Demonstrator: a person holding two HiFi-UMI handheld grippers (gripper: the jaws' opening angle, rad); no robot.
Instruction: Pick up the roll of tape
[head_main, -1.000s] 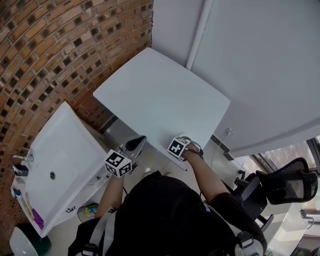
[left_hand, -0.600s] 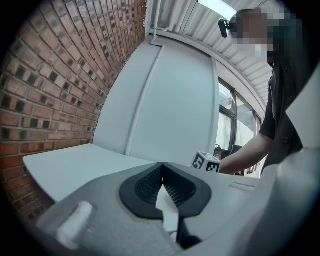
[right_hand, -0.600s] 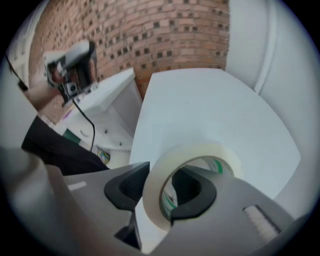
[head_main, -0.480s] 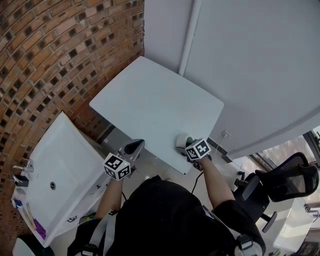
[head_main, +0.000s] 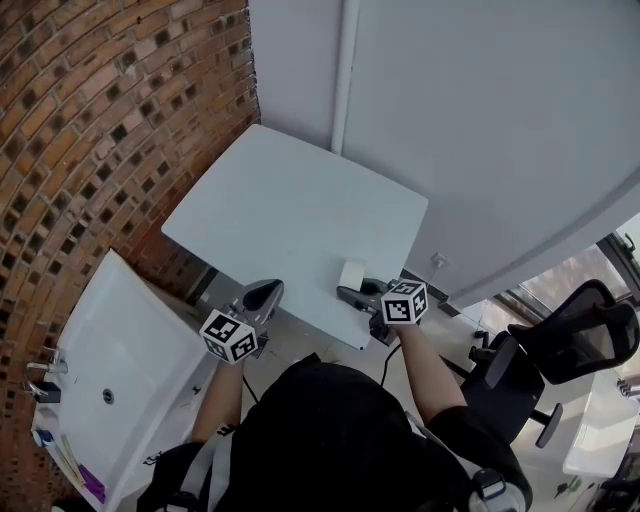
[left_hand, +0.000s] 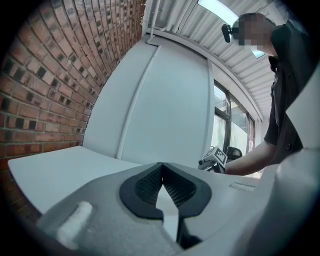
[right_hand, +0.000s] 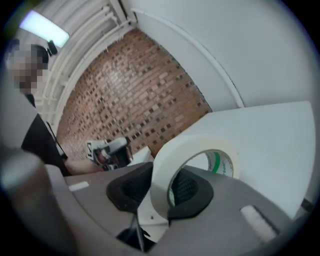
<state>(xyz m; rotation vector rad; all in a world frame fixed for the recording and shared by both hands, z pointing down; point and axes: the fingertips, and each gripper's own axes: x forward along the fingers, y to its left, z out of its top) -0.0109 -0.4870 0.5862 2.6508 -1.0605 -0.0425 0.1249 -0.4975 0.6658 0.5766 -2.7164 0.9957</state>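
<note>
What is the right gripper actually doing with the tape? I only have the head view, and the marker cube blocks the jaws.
Observer: The right gripper is shut on the roll of tape. Its jaws have just been closing, with the roll's wall between them.
Operator: Is it gripped across the whole roll?
Observer: No. One pad sits inside the core and the other presses on the outer face.
Operator: And the left gripper?
Observer: The left gripper is shut, with its jaw tips together and nothing between them.
</note>
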